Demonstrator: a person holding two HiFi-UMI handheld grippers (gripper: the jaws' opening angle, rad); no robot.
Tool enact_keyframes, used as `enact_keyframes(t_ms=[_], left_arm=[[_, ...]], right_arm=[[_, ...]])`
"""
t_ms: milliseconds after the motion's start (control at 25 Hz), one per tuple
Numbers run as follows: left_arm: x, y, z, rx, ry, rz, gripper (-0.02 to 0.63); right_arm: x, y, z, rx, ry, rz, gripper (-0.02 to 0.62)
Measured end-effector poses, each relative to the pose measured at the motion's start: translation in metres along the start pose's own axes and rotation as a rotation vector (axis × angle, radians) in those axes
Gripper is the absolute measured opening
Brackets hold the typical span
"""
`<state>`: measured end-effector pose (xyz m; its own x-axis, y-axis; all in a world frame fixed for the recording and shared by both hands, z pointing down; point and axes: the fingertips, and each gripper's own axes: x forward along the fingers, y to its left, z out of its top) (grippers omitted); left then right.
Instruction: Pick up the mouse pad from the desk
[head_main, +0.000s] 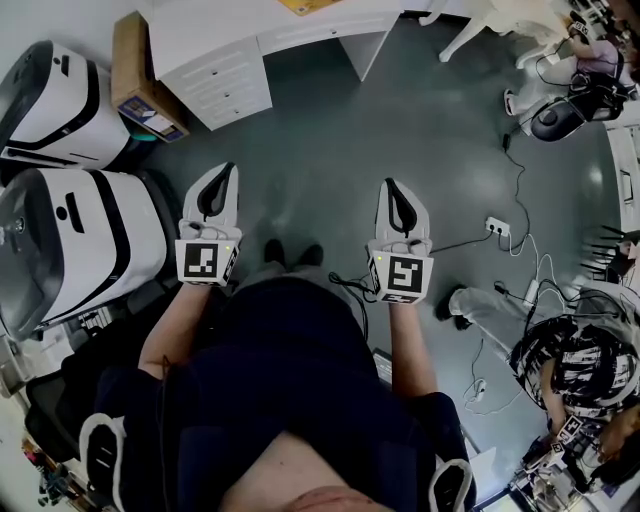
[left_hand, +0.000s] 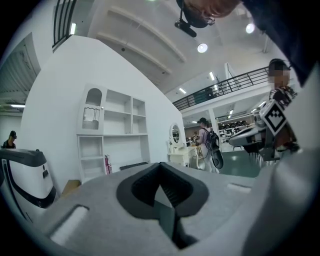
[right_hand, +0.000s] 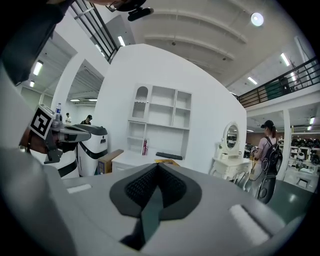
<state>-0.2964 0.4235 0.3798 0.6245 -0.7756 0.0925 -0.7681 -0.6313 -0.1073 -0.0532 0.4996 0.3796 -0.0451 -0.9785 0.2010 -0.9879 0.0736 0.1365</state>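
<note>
The white desk (head_main: 215, 30) stands across the dark floor, well ahead of both grippers. On it lie a flat yellow item (head_main: 303, 6) and, in the right gripper view, a long dark flat item (right_hand: 169, 156) beside that yellow item (right_hand: 167, 161); which one is the mouse pad I cannot tell. My left gripper (head_main: 226, 172) and right gripper (head_main: 392, 186) are held side by side over the floor, pointing toward the desk. Both are shut, jaw tips meeting, with nothing between them (left_hand: 160, 165) (right_hand: 158, 166).
Two white-and-black machines (head_main: 70, 235) (head_main: 50, 95) stand at the left, with a cardboard box (head_main: 140, 80) beside the desk's drawers (head_main: 235, 85). A power strip (head_main: 497, 226) and cables lie on the floor at right, near a crouching person (head_main: 570, 365). A white dressing table (right_hand: 231, 147) stands right of the desk.
</note>
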Motion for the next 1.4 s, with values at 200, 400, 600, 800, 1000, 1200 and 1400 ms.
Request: enact_keyframes(t_ms=[200,400,600,800,1000,1200,1400], left_arm=[[0.000,-0.001,-0.001,0.000,0.003,-0.010,0.000],[0.003,-0.002,-0.002,0.006,0.015,-0.016,0.000],[0.009,-0.008,-0.002,0.008,0.027,-0.011,0.000],[0.019,-0.013,-0.002,0.003,0.040,0.013,0.000],[0.036,-0.014,0.002,-0.004,0.041,0.032,0.000],[0.066,-0.005,0.001,0.003,0.043,0.024,0.000],[0.114,0.020,-0.003,-0.004,0.042,0.003,0.000]], right_arm=[[-0.001,-0.001,0.001,0.000,-0.008,0.000,0.000],[0.002,-0.007,0.002,-0.001,-0.013,0.009,0.029],[0.008,-0.015,0.000,-0.008,-0.017,0.056,0.109],[0.019,-0.028,0.000,-0.013,-0.029,0.116,0.195],[0.036,-0.042,0.008,-0.022,-0.055,0.156,0.236],[0.068,-0.053,0.015,-0.008,-0.077,0.176,0.282],[0.122,-0.062,0.021,0.006,-0.088,0.183,0.319]])
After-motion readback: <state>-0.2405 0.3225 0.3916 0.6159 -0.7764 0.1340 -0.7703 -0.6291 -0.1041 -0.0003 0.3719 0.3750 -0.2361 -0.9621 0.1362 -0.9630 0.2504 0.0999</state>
